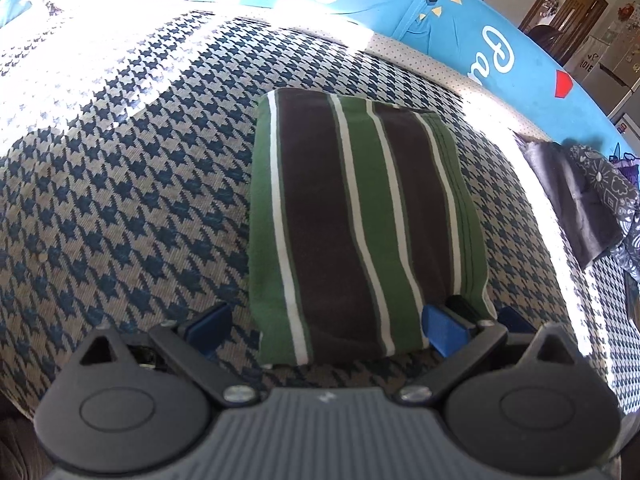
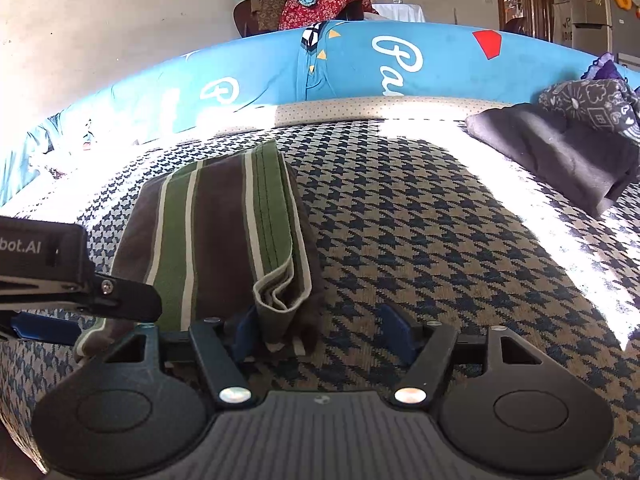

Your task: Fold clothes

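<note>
With the green, brown and white striped folded cloth garment [image 1: 360, 216] lying compact on the houndstooth woven cover [image 1: 120, 208], your fold looks finished. Both claws are spread and pinch nothing: the left gripper [image 1: 326, 320] straddles its near edge, the right gripper [image 2: 320, 332] sits at its five o'clock corner (layers just beside one pad). Next, back off cleanly without snagging those layers.

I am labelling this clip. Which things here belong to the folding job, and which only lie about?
Belonging to the job:
- striped garment, folded
- left claw, open
- right claw, open

Only lying about:
- dark folded cloth
- patterned grey cloth
- blue printed cover

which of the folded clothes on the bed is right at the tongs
The green and brown striped one, folded into a neat rectangle at the tips of both tongs. The dark grey one lies far off to the right by the patterned cloth.
</note>
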